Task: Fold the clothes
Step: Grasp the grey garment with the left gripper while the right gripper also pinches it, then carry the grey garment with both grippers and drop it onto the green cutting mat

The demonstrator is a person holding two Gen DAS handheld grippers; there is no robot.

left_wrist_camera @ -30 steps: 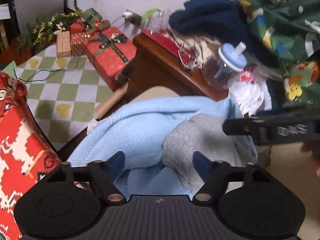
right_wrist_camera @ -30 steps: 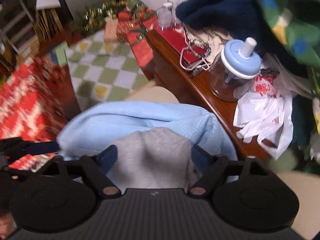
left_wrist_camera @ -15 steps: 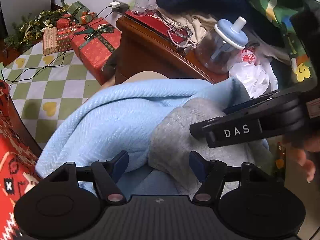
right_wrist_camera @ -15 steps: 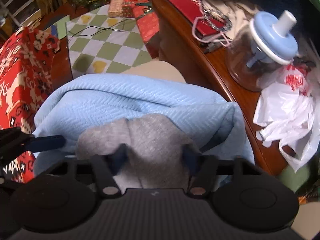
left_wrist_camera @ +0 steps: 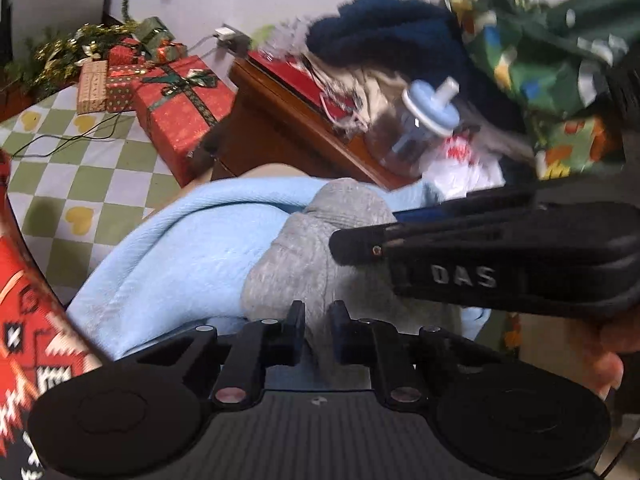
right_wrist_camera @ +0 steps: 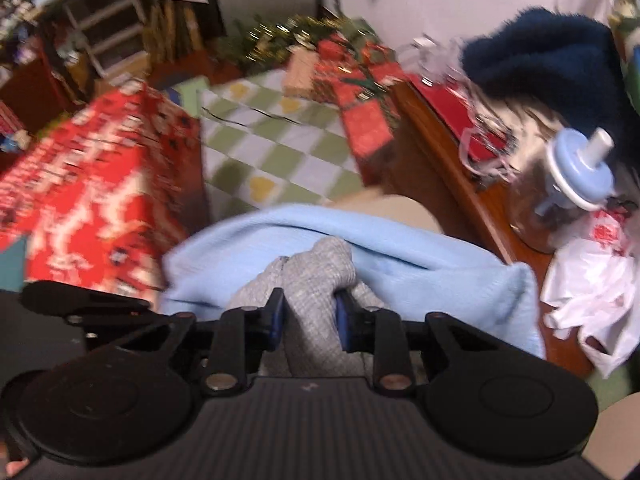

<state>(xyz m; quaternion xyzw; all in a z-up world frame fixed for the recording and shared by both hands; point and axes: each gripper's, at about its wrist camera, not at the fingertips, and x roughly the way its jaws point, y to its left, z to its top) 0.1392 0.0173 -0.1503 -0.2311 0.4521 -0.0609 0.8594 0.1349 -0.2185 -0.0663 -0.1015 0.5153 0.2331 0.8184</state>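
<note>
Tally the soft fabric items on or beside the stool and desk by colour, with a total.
Grey: 1, the grey garment, pinched by the left gripper and the right gripper.
Light blue: 1, the blue blanket under it.
Navy: 1, the navy fleece on the desk.
Green patterned: 1, the green cloth.
Total: 4.

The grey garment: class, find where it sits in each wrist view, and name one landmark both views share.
Left wrist: grey garment sits centre, on the light blue blanket.
Right wrist: grey garment sits lower centre, between the claw fingers.
Shared landmark: blue-lidded clear jar on the wooden table.
</note>
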